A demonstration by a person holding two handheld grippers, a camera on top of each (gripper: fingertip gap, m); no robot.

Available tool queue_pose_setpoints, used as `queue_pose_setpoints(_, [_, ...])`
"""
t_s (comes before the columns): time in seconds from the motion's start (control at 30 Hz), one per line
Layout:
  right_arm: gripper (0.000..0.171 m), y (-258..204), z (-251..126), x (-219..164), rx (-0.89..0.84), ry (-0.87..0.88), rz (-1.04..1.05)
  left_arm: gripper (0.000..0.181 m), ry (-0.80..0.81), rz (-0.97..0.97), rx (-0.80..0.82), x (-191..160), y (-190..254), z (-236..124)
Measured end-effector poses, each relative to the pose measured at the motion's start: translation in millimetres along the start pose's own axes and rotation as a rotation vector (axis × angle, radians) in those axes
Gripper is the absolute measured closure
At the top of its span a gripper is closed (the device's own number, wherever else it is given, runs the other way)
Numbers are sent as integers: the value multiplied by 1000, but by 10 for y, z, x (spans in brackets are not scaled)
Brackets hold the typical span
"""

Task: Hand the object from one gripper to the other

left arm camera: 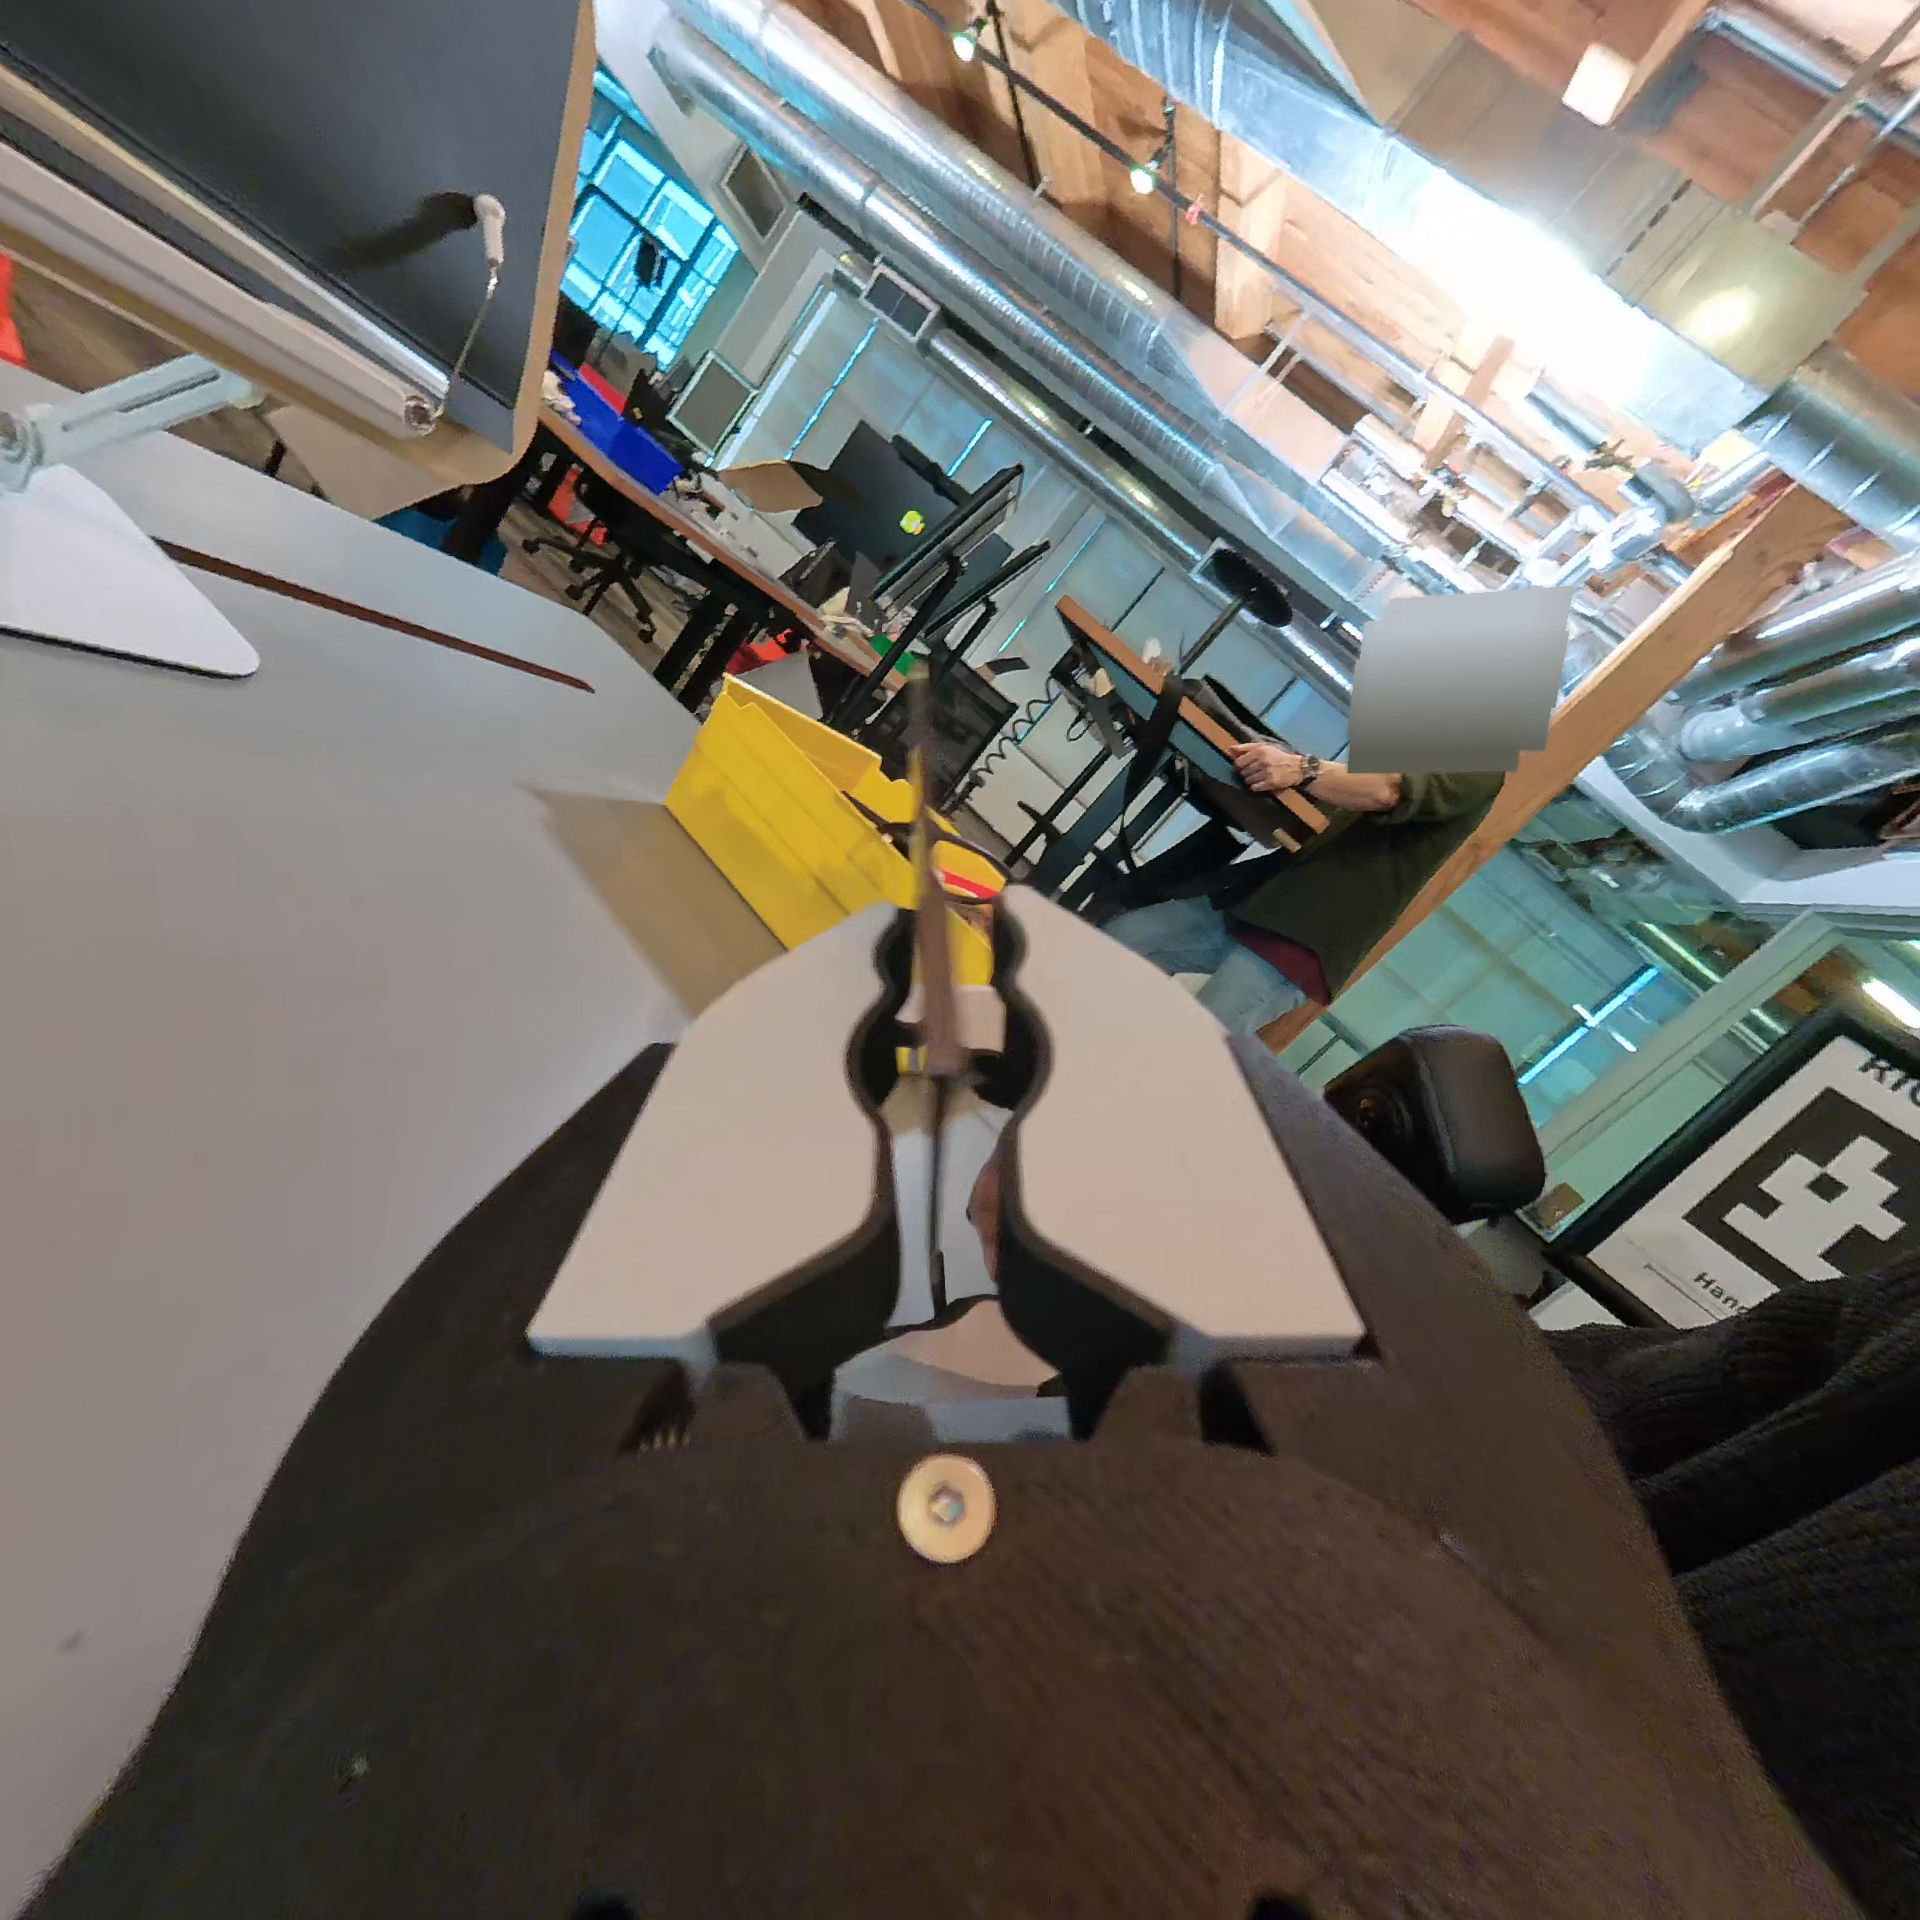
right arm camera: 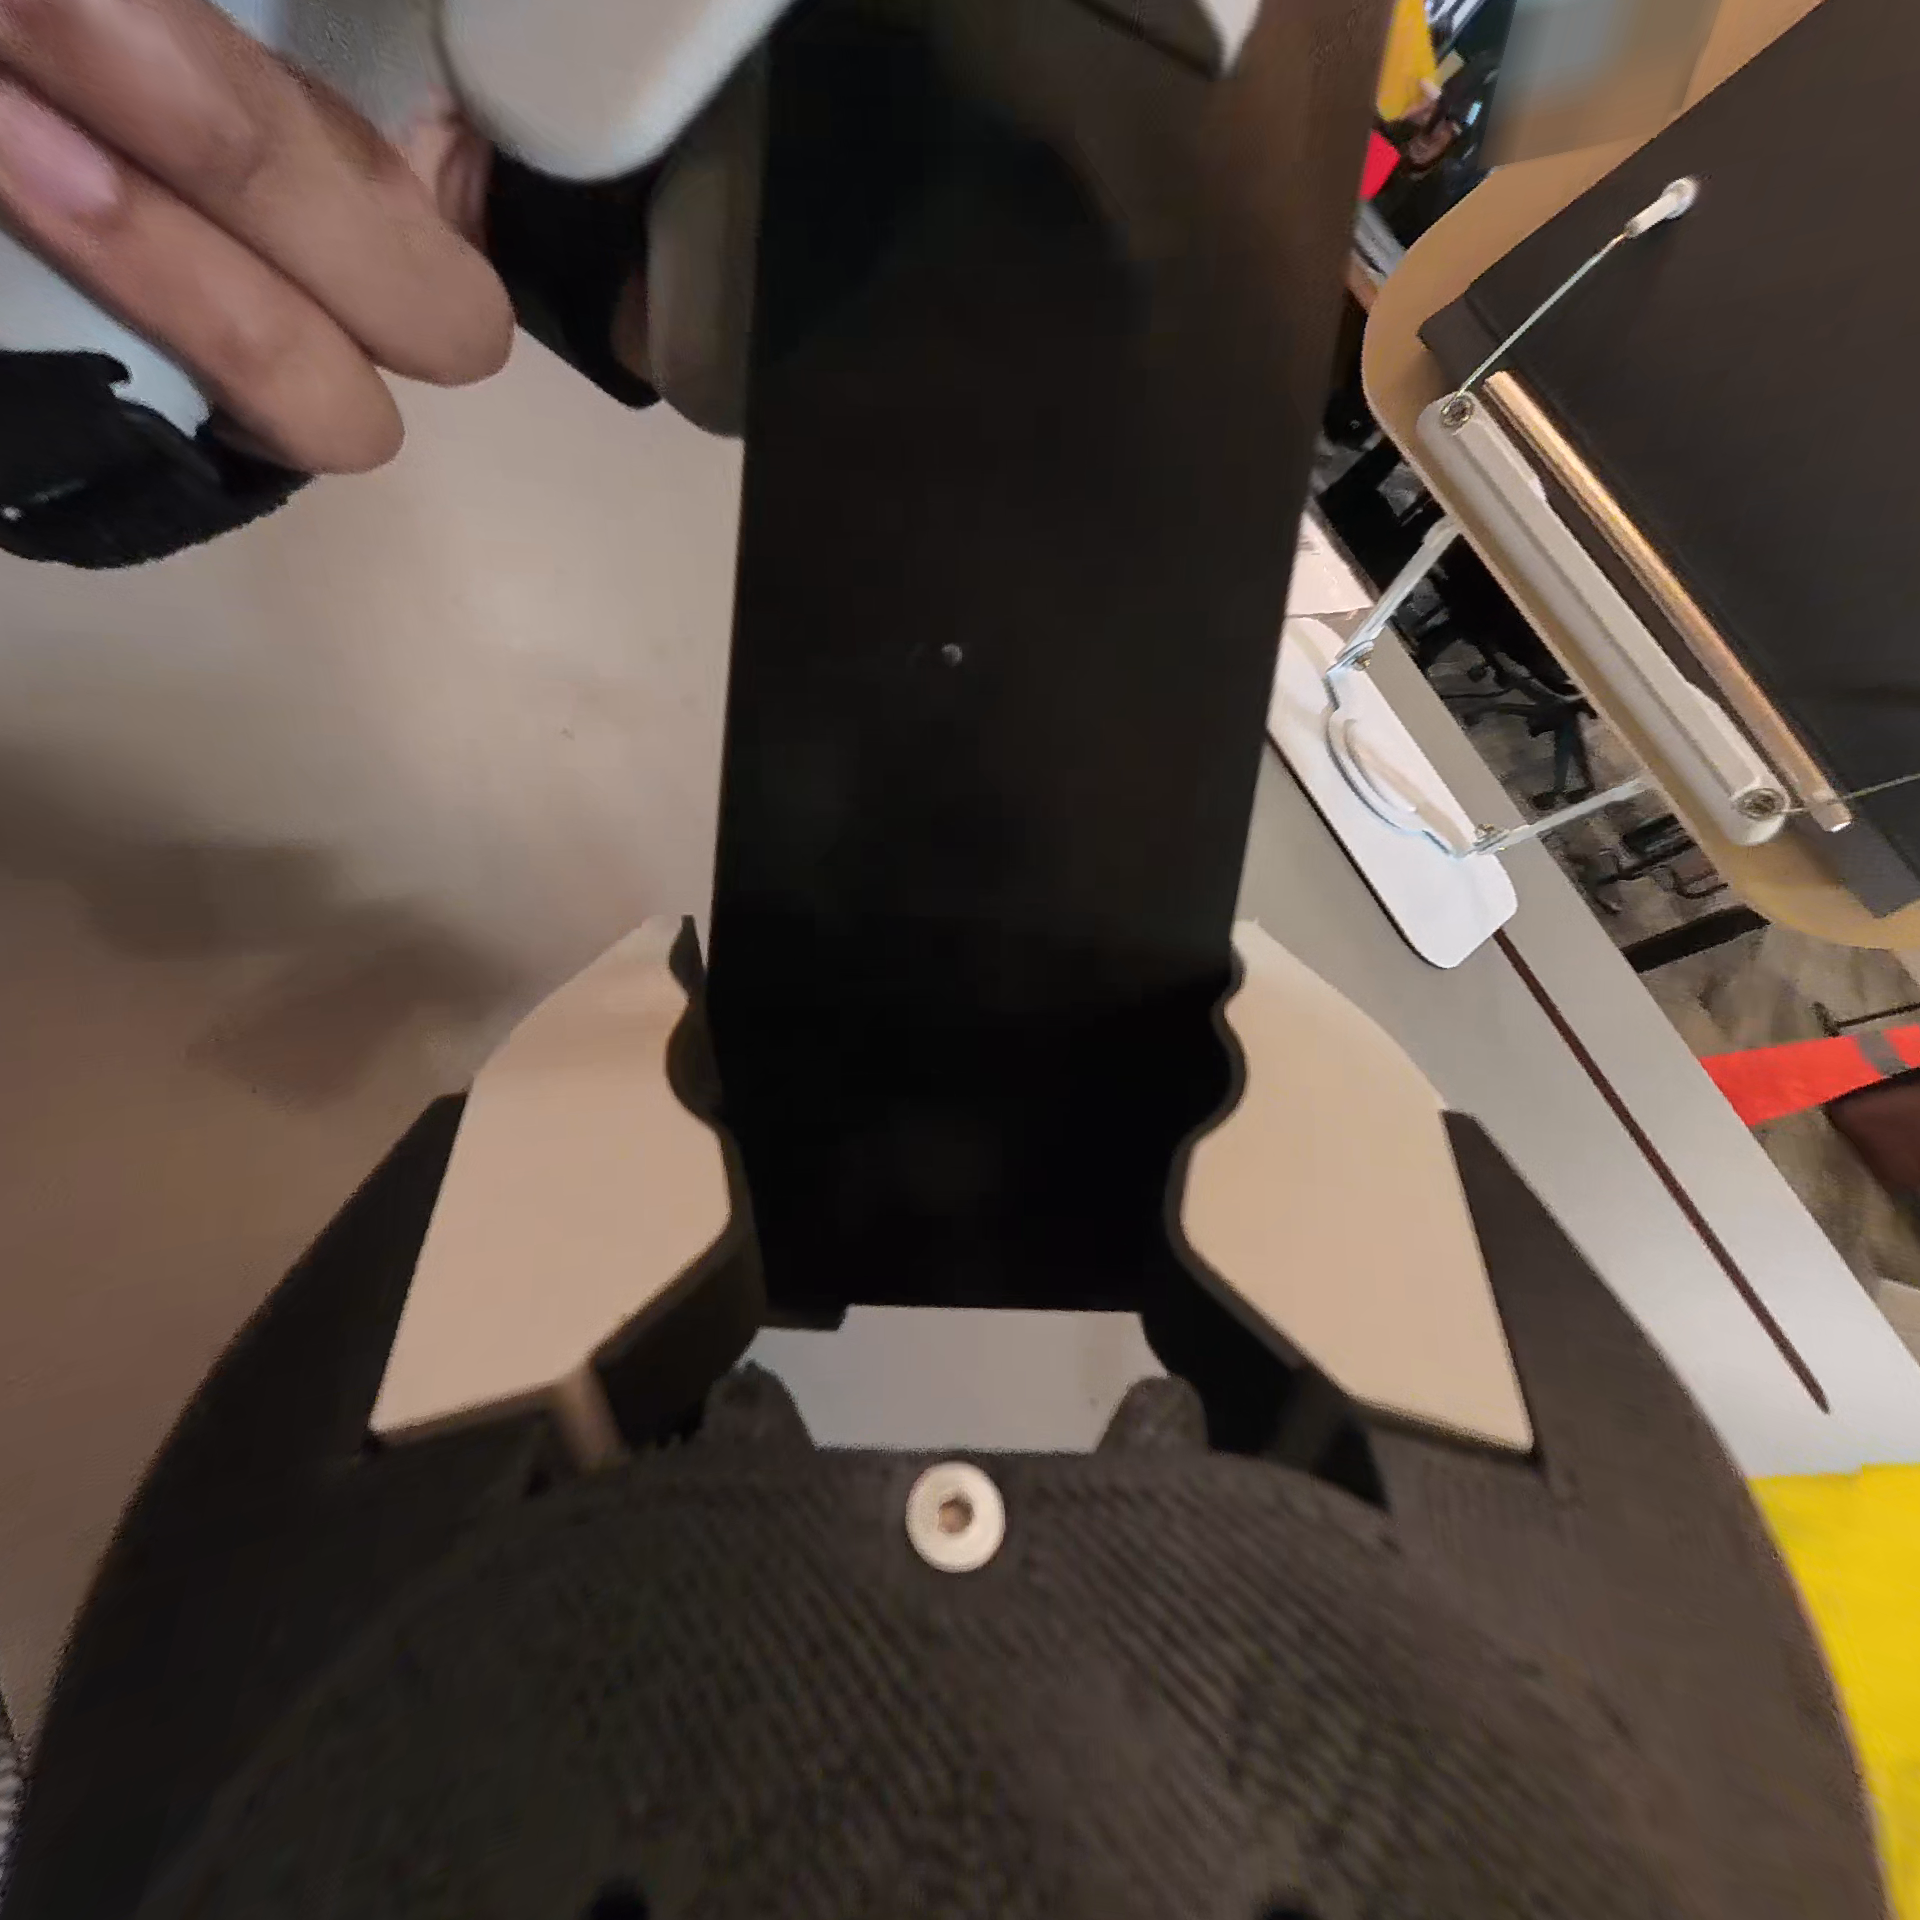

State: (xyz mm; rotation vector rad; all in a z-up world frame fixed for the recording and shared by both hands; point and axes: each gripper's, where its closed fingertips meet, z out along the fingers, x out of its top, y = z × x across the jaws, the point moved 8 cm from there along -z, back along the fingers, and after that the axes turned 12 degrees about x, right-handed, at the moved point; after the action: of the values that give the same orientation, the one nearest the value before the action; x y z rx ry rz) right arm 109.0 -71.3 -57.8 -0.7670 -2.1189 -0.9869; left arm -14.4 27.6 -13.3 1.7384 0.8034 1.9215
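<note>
left wrist view: the left tongs [left arm camera: 940, 997] are pressed together on a thin flat object [left arm camera: 928, 883], seen edge-on and sticking out forward past the tips. a yellow bin [left arm camera: 769, 800] stands on the pale surface [left arm camera: 312, 935] just beyond. right wrist view: the right tongs [right arm camera: 961, 1049] are spread, with the same object, a broad black plate [right arm camera: 997, 675], lying between the fingers [right arm camera: 582, 1184]; whether they touch it is unclear. a hand [right arm camera: 229, 249] shows far left.
</note>
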Motion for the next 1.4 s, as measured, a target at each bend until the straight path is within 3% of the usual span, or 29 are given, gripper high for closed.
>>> queue_pose_setpoints(0.1, [78,67,-46,-8,14,51,79,133,17,-4,-8,11,13,18])
queue_pose_setpoints(0.27, [79,186,-150,-17,186,281,327,107,64,21,-64,12,47,33])
queue_pose_setpoints(0.47, [79,331,-263,-65,496,655,703,87,64,33,-126,-41,55,65])
queue_pose_setpoints(0.77, [79,97,-175,52,736,746,734,63,-54,59,-208,-202,198,147])
queue_pose_setpoints(1.17, [79,-133,-93,157,877,744,714,61,-100,-23,-287,-255,243,158])
queue_pose_setpoints(1.4, [79,-139,-66,140,896,754,746,92,-69,53,-301,-222,261,109])
